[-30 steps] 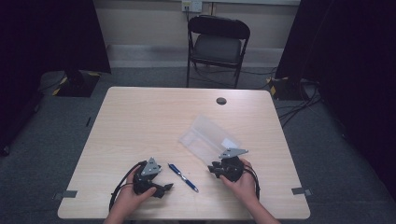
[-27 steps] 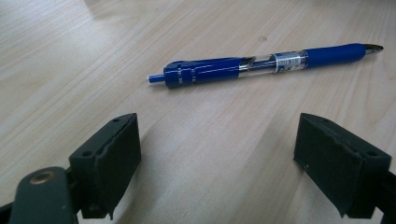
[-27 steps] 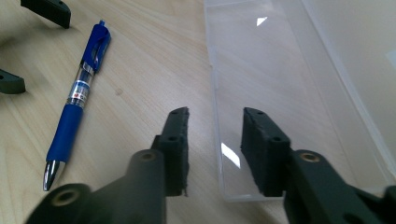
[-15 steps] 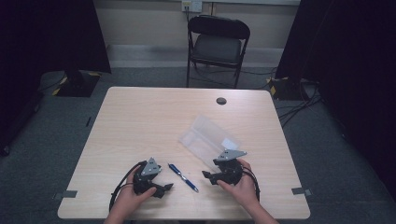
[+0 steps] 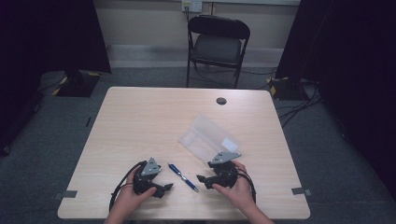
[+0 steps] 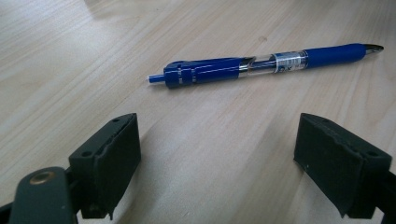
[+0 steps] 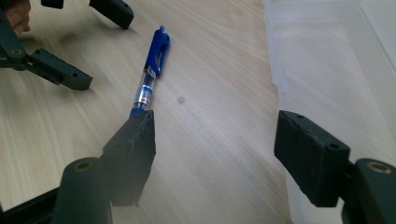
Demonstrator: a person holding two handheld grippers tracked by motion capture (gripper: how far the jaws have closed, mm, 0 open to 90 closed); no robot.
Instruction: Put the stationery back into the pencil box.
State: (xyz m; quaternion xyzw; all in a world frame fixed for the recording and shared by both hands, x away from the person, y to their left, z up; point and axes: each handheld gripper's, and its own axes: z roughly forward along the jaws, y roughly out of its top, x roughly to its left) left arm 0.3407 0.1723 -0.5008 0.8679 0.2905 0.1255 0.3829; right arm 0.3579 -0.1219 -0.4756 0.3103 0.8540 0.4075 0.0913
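Note:
A blue click pen [image 5: 183,177] lies flat on the wooden table [image 5: 154,121], between the two grippers near the front edge. My left gripper [image 5: 166,188] points at it from the left and is open; in the left gripper view the pen [image 6: 261,67] lies just beyond the jaws of the left gripper [image 6: 219,135]. My right gripper [image 5: 201,181] faces the pen from the right. Its jaws have just been opening and nothing is between them. In the right gripper view the pen [image 7: 152,70] runs away from the right gripper [image 7: 215,135], its tip hidden behind the left-hand jaw.
An open clear plastic box [image 5: 208,137] lies on the table just behind my right hand; its wall [image 7: 275,65] is next to the right-hand jaw. A black grommet [image 5: 221,101] sits near the far edge. A folding chair [image 5: 217,44] stands beyond the table.
The right gripper's jaws have spread apart and the right hand has edged slightly toward the pen. The left hand and the pen have not moved.

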